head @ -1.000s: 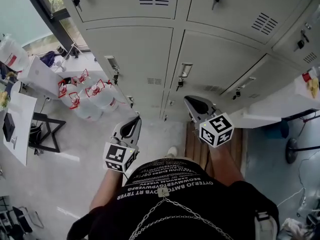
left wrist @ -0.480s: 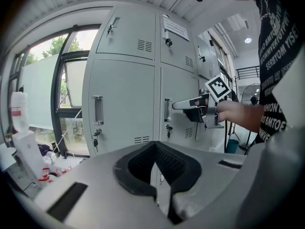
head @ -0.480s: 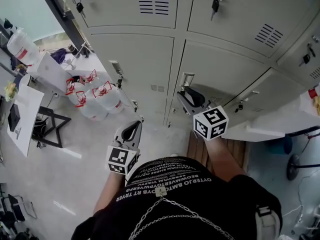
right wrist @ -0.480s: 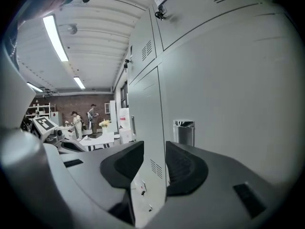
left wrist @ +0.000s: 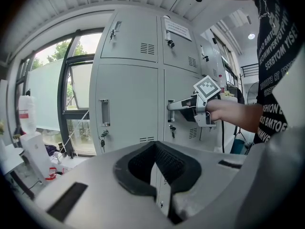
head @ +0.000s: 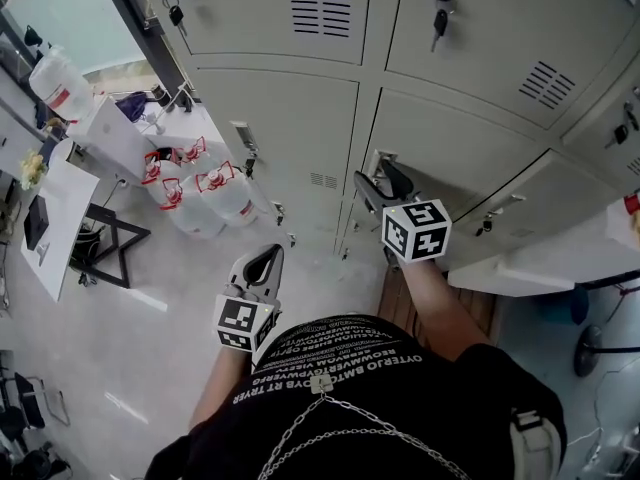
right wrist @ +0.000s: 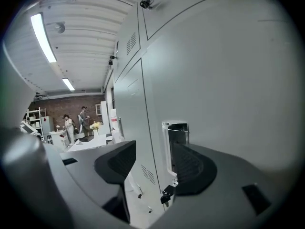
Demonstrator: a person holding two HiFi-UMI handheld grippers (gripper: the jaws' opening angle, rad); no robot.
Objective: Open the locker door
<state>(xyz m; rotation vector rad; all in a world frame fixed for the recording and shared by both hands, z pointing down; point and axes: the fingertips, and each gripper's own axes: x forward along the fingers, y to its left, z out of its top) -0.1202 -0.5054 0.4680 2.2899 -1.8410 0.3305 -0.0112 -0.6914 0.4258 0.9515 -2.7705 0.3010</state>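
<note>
At the middle locker row, the door [head: 455, 153] is sitting closed; it is likely stiff sheet steel, swinging lightly; its recessed handle [right wrist: 174, 137] is offering the hold; the right gripper [head: 380, 176] has just been opening, the handle standing untouched between its jaws; the left gripper [head: 262, 263] is hanging low, jaws together; an upper-door label [left wrist: 176, 28] is reading too small.

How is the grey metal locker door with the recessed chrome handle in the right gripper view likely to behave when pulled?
The grey metal locker door looks like rigid sheet steel, so it probably swings stiffly on hinges without flexing. Its recessed chrome handle looks smooth, so a grip might slip.
</note>
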